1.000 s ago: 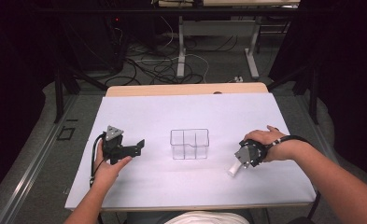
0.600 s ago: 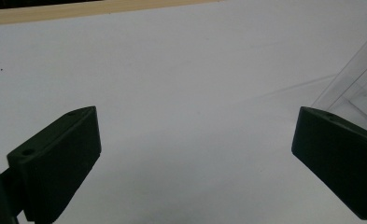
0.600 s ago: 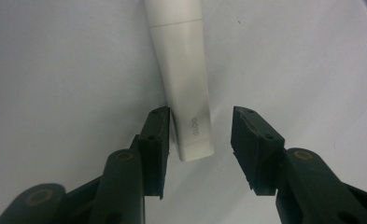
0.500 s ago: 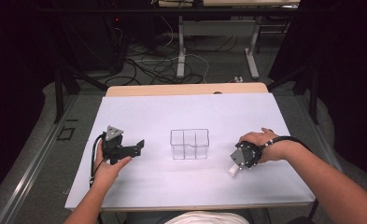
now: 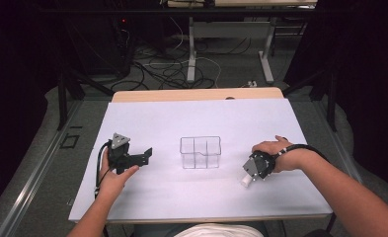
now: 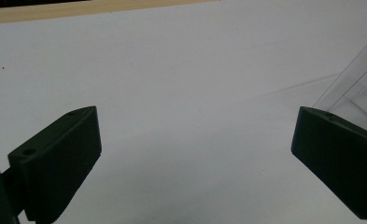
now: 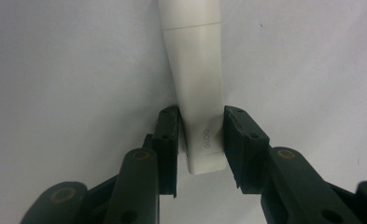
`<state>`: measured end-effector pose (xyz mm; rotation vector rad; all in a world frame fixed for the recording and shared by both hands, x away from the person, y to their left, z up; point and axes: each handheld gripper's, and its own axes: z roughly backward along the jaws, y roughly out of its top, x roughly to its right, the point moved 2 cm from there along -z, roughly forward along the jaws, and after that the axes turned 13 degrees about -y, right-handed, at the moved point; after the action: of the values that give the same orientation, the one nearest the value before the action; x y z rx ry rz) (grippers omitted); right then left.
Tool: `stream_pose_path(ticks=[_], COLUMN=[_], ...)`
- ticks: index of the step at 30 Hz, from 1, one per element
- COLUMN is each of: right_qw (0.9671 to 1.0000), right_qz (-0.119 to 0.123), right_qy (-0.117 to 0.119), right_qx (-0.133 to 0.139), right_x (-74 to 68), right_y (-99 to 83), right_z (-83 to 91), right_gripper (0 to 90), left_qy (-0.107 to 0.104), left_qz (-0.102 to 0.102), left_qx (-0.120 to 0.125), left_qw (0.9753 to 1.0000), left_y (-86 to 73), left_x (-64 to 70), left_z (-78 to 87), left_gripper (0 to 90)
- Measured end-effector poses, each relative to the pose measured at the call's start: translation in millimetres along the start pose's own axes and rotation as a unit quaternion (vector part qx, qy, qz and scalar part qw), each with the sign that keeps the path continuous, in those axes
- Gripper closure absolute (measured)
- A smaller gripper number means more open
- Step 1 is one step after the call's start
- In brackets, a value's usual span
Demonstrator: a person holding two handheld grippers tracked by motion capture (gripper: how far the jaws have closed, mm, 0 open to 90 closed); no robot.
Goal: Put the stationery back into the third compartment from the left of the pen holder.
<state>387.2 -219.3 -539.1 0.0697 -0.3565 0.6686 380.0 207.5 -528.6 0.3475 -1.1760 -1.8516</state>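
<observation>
The right gripper is low over the white worktop, on the right side. The person's right hand holds it from behind, with the forearm coming in from the bottom right corner. Its fingers are closed on a white tube, which pokes out toward the person and lies close to the worktop.

The left gripper rests on the left side, pointing at the clear box in the middle. The left hand grips it from below. Its fingers are spread wide and hold nothing.
</observation>
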Motion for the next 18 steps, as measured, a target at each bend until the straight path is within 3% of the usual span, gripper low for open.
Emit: stream_pose_path(ticks=[2,18], right_qw=[0.9999,0.9999], right_qz=[0.008,0.007], right_qy=[-0.012,-0.007], right_qx=[-0.008,0.006], right_x=[-0.1,-3.7], right_y=[0.1,0.2], right_z=[2.0,3.1], right_gripper=[68.5,71.2], left_qy=[0.0,-0.001], left_qz=[0.0,-0.002], left_qx=[0.0,0.0], left_qw=[1.0,1.0], left_y=[0.0,0.5], left_x=[0.2,0.8], left_z=[-0.1,-0.6], left_gripper=[1.7,1.7])
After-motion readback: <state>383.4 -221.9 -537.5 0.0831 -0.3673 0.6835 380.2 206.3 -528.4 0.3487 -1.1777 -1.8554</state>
